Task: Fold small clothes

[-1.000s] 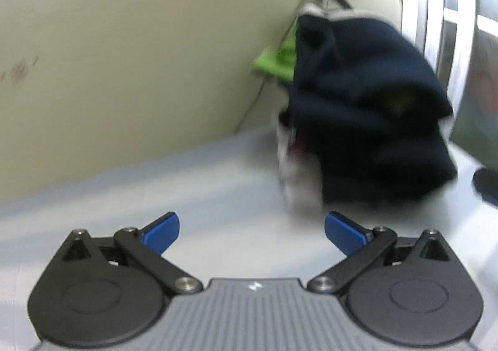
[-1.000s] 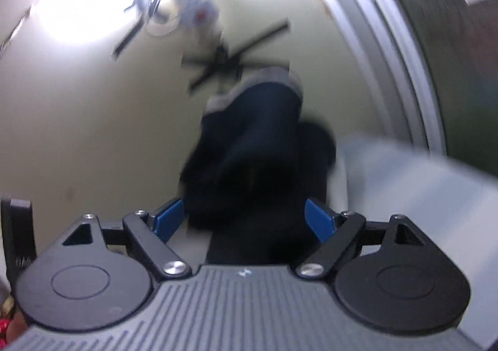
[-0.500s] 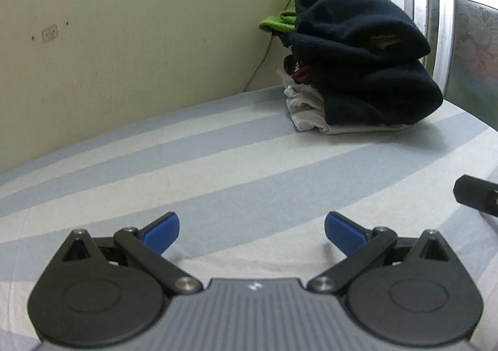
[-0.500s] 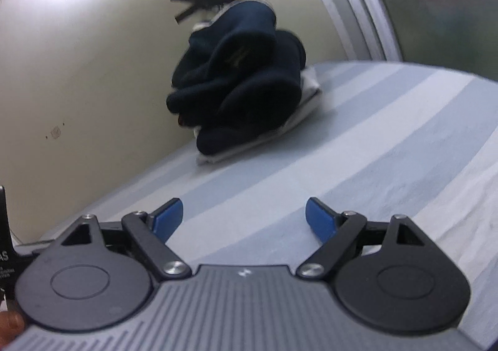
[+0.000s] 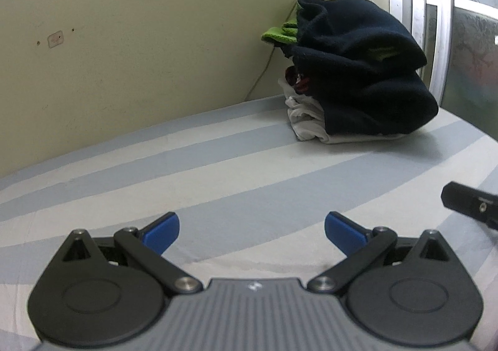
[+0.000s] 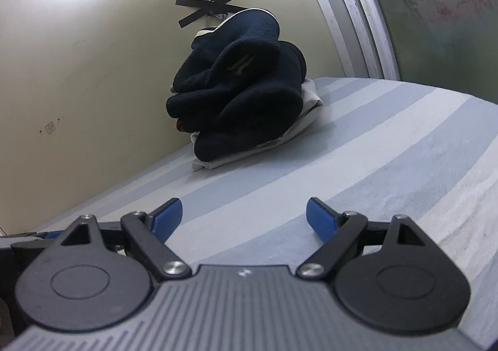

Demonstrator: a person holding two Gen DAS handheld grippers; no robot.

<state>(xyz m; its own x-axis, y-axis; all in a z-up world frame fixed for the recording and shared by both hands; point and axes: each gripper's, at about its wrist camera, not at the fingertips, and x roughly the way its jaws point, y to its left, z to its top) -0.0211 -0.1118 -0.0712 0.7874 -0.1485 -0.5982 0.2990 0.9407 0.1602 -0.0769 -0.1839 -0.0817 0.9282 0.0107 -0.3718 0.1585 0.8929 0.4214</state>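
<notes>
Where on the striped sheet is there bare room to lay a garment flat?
The grey and white striped bed sheet lies bare between the open left gripper, the open right gripper and the cream wall. The far corner by the window frame is crowded: the stack of folded dark navy, white and green clothes fills it.

both wrist views low over bed [image 5: 218, 170], facing corner – sharing clothes pile [image 6: 242, 95]
</notes>
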